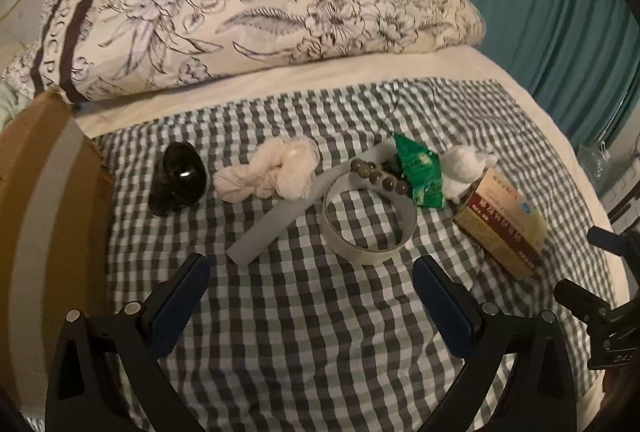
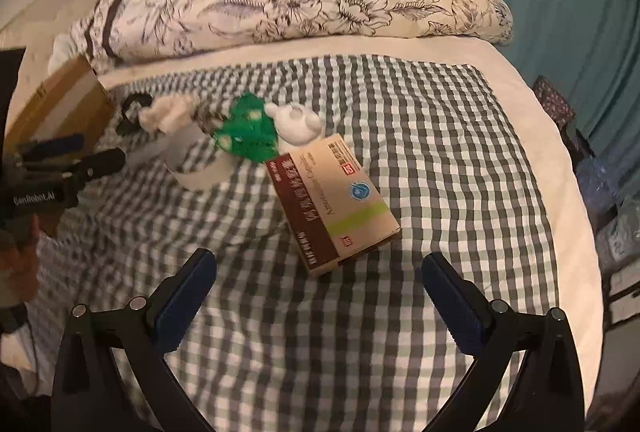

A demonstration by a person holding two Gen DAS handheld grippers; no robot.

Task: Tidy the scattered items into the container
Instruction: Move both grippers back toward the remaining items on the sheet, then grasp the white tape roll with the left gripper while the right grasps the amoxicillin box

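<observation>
Nothing is yet tidied: ahead of both wide, empty tongs, left tongs (image 1: pixel 310 290) and right tongs (image 2: pixel 320 286), tape roll (image 1: pixel 368 228), medicine box (image 2: pixel 334 202) and cloth (image 1: pixel 268 174) are left scattered; cardboard box (image 1: pixel 44 192) is seen leftward.

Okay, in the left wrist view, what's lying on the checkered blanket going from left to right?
cardboard box → black jar → cream cloth → tape roll → medicine box. The beads, green packet and white toy overlap, so I've skipped them.
</observation>
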